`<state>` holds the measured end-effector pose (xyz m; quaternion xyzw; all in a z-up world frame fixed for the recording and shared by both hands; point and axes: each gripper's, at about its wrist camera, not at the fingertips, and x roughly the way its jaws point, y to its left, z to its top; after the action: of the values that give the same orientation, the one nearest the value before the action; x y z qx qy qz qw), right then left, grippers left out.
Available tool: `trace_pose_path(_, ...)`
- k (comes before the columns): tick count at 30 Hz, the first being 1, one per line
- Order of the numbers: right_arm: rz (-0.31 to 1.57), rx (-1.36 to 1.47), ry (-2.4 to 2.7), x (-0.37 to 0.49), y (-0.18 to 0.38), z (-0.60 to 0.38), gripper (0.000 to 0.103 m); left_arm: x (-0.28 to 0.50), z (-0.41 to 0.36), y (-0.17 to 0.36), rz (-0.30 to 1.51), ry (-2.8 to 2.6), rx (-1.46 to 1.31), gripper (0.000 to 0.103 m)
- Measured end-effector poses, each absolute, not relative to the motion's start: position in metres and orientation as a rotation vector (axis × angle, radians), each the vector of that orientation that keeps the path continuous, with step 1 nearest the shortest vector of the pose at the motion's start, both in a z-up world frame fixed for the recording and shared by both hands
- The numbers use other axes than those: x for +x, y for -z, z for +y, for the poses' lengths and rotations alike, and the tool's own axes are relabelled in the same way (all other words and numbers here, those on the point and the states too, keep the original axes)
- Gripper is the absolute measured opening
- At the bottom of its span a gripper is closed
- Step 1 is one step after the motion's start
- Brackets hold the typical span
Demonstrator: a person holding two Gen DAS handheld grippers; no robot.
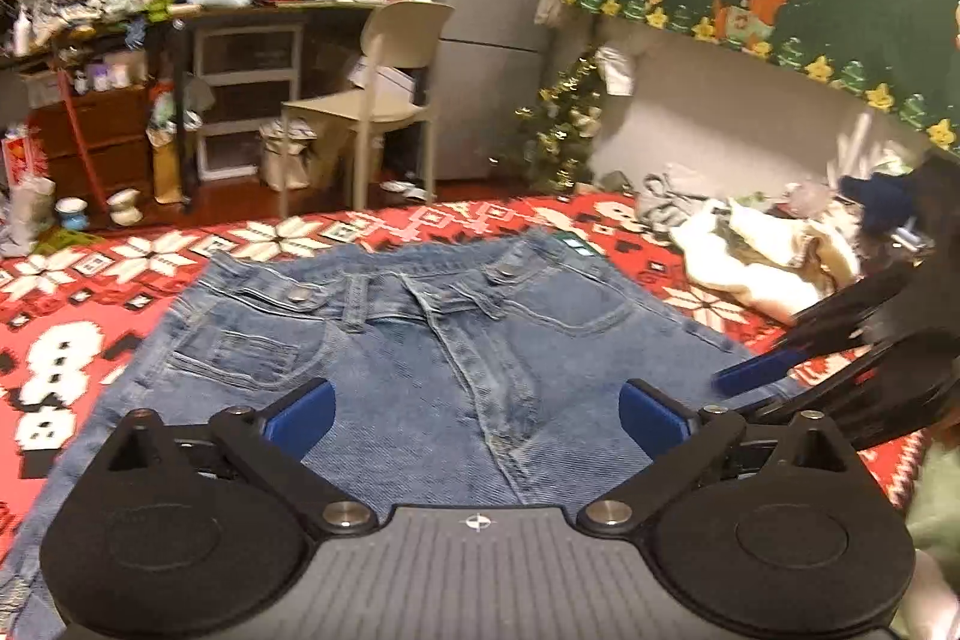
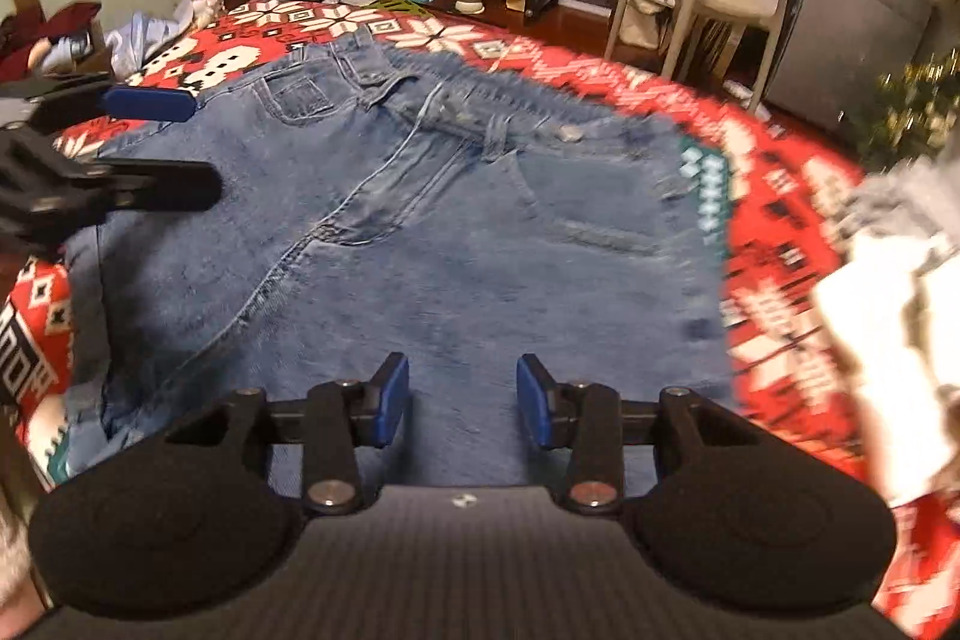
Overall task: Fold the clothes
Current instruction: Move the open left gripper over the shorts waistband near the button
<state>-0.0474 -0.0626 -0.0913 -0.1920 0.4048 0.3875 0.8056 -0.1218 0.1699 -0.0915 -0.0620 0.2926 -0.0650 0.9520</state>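
Blue jeans [image 1: 420, 340] lie flat on a red patterned blanket [image 1: 72, 340], waistband toward the far side. My left gripper [image 1: 477, 415] hovers open over the lower part of the jeans with nothing between its blue pads. The right gripper [image 1: 798, 364] reaches in from the right edge of the left wrist view, over the jeans' right side. In the right wrist view the jeans [image 2: 450, 220] fill the middle, my right gripper [image 2: 462, 400] stands open above them, and the left gripper [image 2: 162, 142] shows at the left edge, open.
A heap of white and grey clothes [image 1: 762, 244] lies on the blanket at the right. A beige chair [image 1: 372, 100], a cluttered desk [image 1: 252, 4], a grey fridge [image 1: 486, 10] and a small Christmas tree [image 1: 564, 124] stand beyond the blanket's far edge.
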Motion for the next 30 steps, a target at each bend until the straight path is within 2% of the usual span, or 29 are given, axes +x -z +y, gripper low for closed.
trace_pose_path(3,0.828,-0.417,-0.795,-0.043,0.113,-0.052,0.04,-0.109,0.165,0.103,0.66,0.135,-0.112,0.101)
trace_pose_path(7,0.794,-0.337,-0.763,-0.027,0.124,-0.049,0.041,-0.093,0.159,0.119,0.717,0.111,-0.083,0.082)
trace_pose_path(8,0.792,-0.307,-0.754,-0.022,0.126,-0.049,0.041,-0.092,0.159,0.121,0.721,0.107,-0.086,0.081)
trace_pose_path(13,0.787,-0.256,-0.729,-0.018,0.128,-0.054,0.044,-0.098,0.163,0.122,0.707,0.1,-0.096,0.081)
trace_pose_path(15,0.802,-0.288,-0.739,-0.026,0.125,-0.064,0.048,-0.1,0.167,0.122,0.713,0.089,-0.105,0.081)
trace_pose_path(17,0.82,-0.324,-0.735,-0.037,0.124,-0.079,0.057,-0.101,0.172,0.121,0.723,0.078,-0.124,0.081)
trace_pose_path(22,0.826,-0.328,-0.727,-0.041,0.124,-0.095,0.062,-0.105,0.18,0.116,0.727,0.049,-0.141,0.082)
trace_pose_path(27,0.824,-0.319,-0.72,-0.035,0.125,-0.099,0.076,-0.106,0.183,0.113,0.727,0.039,-0.149,0.082)
trace_pose_path(30,0.822,-0.313,-0.717,-0.032,0.126,-0.101,0.078,-0.104,0.184,0.115,0.731,0.04,-0.151,0.082)
